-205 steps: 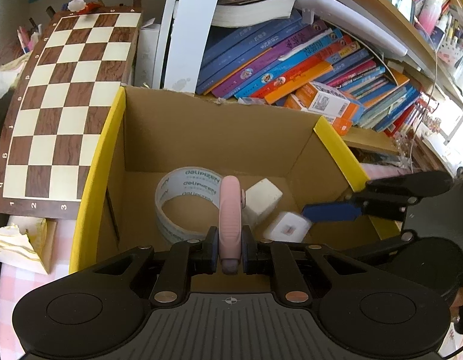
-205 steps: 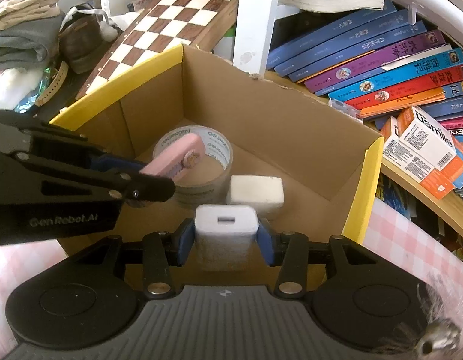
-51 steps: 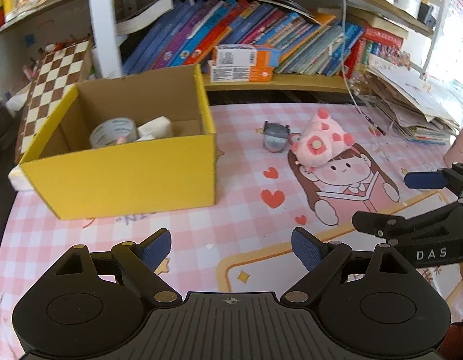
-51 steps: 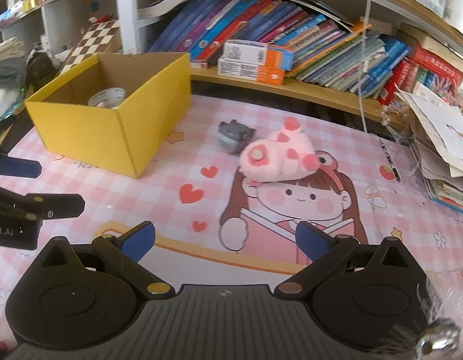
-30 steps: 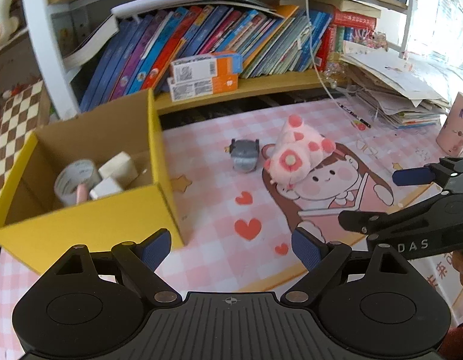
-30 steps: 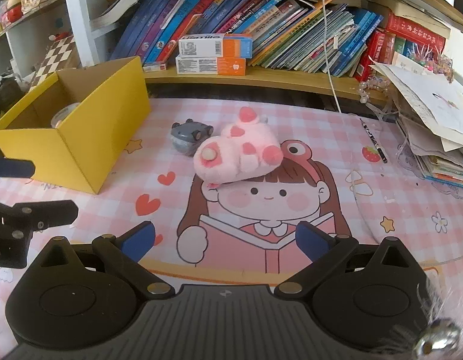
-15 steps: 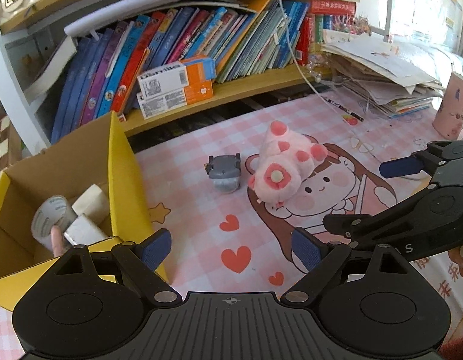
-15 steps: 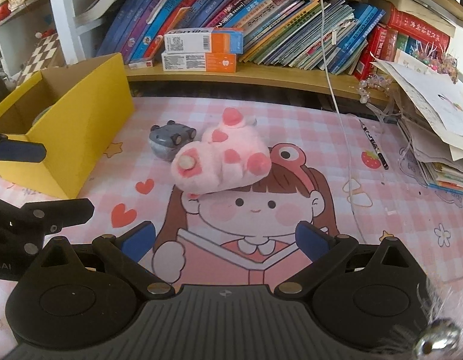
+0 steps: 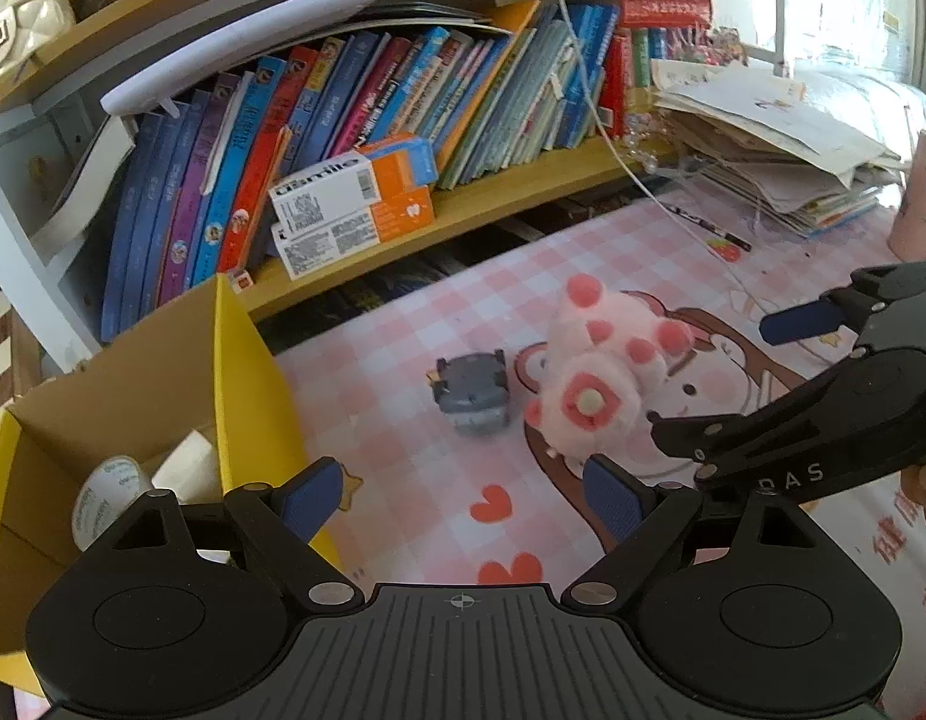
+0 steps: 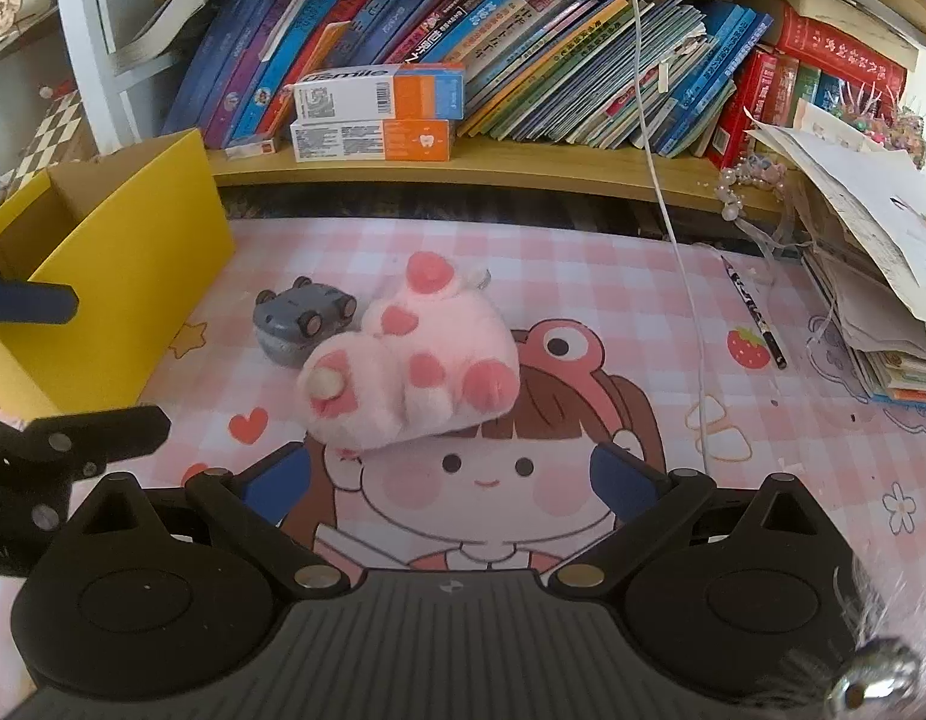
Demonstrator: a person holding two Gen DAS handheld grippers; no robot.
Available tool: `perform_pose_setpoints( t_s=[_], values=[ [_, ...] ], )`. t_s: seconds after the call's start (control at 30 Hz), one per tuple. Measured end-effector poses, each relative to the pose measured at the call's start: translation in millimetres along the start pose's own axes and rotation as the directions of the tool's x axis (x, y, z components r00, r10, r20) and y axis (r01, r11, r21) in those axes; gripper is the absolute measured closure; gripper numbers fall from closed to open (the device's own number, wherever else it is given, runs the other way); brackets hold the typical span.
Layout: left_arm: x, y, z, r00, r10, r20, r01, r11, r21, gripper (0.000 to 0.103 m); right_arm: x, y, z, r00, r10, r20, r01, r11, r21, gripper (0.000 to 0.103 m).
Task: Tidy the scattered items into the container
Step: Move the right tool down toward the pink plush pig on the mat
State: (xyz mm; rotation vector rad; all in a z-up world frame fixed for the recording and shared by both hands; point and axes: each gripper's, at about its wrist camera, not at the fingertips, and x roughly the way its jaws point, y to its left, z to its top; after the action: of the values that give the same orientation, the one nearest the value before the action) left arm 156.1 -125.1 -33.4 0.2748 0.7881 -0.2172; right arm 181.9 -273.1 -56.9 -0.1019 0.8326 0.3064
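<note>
Now both tools sit closer to the loose items than half a second ago, and the yellow box [image 9: 247, 360] has slid further toward the left edge of the left wrist view. The left tool [image 9: 460, 495] is spread wide and empty; the right tool [image 10: 451, 477] is spread wide and empty too, just short of the one pink plush toy [image 10: 403, 360]. One grey toy car [image 10: 298, 315] lies touching the plush on the pink counter [image 10: 613, 276]. Inside the box, one tape roll [image 9: 106, 495] and one white block [image 9: 184, 468] show. Behind, two orange-and-white cartons [image 10: 376, 114] are stacked before the books [image 10: 523, 60].
</note>
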Motion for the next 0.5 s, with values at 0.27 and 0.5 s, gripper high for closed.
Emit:
perform_pose_setpoints(
  t_s=[0.27,0.5],
  values=[
    [9,8,7,1.0,0.019,0.0,-0.019,1.0,-0.003,0.014,16,0,12,1.0,0.017,0.001,-0.017,1.0,0.004,0.002],
    [16,4,4,1.0,0.012,-0.02,-0.011,1.0,0.016,0.013,33,7,26,0.999,0.05,0.007,-0.05,0.999,-0.001,0.003]
  ],
)
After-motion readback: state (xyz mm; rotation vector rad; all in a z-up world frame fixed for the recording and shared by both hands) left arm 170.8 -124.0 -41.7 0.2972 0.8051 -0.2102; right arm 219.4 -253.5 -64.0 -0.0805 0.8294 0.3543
